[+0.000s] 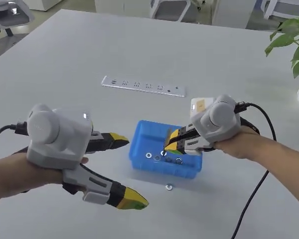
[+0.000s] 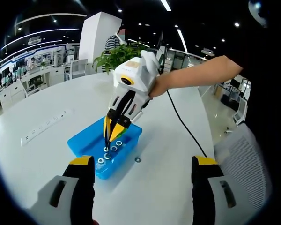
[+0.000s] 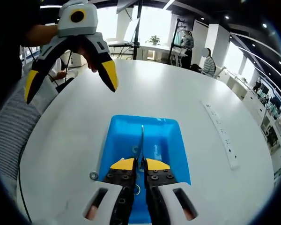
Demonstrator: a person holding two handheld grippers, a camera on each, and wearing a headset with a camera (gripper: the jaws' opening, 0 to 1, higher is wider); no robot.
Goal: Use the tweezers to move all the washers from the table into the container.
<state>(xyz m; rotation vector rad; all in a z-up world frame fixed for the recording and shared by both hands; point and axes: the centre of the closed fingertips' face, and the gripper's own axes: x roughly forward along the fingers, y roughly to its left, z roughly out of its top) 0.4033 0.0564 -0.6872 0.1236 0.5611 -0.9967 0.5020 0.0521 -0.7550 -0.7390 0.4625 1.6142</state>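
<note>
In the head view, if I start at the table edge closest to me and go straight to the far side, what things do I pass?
Small silver metal washer lying alone on the table → blue plastic container → long white power strip.

bright even overhead light — soft shadows, sharp centres — fisheye-warped edges

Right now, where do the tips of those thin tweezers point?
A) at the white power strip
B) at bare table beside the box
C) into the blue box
C: the tweezers, clamped in the right tongs, reach down into the blue box, just above the washers lying in it.
</note>
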